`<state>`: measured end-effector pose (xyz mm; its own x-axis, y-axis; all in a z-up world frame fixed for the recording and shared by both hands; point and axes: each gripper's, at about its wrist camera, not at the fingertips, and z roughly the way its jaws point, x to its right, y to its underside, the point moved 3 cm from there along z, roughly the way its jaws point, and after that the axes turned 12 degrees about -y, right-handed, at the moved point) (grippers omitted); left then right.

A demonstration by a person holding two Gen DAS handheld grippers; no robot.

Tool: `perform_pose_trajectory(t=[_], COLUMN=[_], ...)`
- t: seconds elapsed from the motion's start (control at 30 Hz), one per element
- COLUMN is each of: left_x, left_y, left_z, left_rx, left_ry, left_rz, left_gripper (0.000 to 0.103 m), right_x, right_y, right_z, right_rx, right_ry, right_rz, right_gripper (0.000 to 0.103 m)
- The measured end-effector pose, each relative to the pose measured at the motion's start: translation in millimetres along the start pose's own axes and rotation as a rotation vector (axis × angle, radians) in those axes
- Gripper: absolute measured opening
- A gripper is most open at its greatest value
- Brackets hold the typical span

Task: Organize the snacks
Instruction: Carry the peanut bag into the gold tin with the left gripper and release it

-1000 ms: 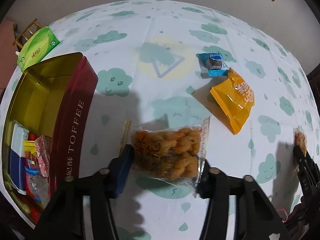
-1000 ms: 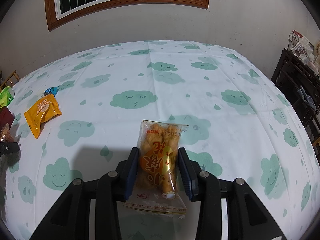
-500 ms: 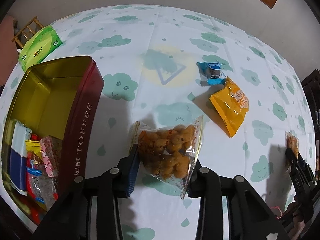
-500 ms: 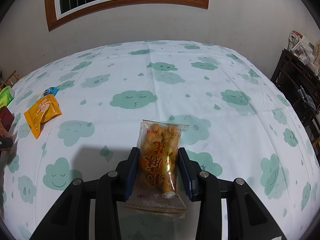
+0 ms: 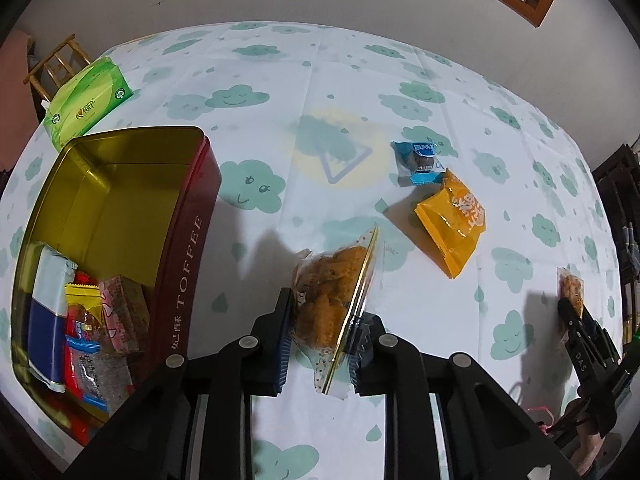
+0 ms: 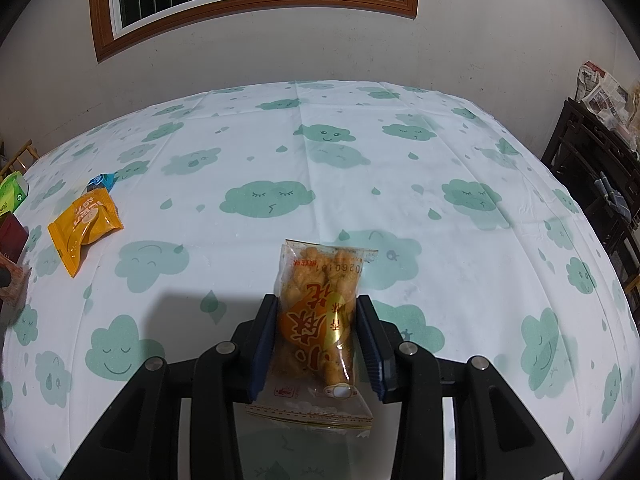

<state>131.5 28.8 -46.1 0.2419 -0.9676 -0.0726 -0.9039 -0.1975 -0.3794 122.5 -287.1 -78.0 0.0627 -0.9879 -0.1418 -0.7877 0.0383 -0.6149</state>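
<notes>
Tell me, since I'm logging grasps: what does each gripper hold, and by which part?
Left gripper: clear fried-snack packet, pinched across its lower body. Right gripper: a similar orange-label packet, clamped by its long sides.

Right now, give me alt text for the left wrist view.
The left tongs pinch a clear bag of fried twists, tilted on edge, beside the open toffee tin. An orange packet and blue packet lie beyond.

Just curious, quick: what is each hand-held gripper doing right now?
Left hand-held gripper: just closed on a clear fried-snack packet.
Right hand-held gripper: shut on a fried-twist packet.
</notes>
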Motion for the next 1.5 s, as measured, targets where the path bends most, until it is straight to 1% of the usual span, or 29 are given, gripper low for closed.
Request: perform_pose_trajectory(t=[0.2,0.47,0.63,0.93,1.17,1.37,1.5], left_x=[-1.0,-5.0,-16.5,-56.7,-103.4,-135.0,-149.1], left_y=[-0.4,-4.1,-10.4,-21.9,-31.5,-33.0,-30.3], left_z=[-6.1,-24.6,-41.2,-64.9,-75.9,-66.7,-52.8], left_rx=[0.012,0.051,0.1,0.154,0.189,0.174,0.145], left_ry=[0.006,0.016,0.002,-0.014,-0.07,-0.132,-0.164], left_rz=[0.003,0.016,0.015,-0.033,-0.093,-0.135,-0.142], left_gripper=[0.019,0.019,0.019,0.019,0.019,0.019,0.019], right_x=[0.0,0.2,0.0,0.2,0.2,0.2,0.2], right_y=[0.0,0.0,-0.1,0.0,0.0,0.0,0.1], right_z=[0.0,-0.2,-0.2,-0.3,-0.3,-0.2,-0.2], right_rx=[0.0,0.0,0.0,-0.001,-0.001,-0.001,-0.001], right_ry=[0.0,0.0,0.0,0.0,0.0,0.001,0.001], right_rz=[0.0,0.0,0.0,0.0,-0.001,-0.001,-0.002], right_gripper=[0.04,0.04,0.04,0.04,0.04,0.04,0.04])
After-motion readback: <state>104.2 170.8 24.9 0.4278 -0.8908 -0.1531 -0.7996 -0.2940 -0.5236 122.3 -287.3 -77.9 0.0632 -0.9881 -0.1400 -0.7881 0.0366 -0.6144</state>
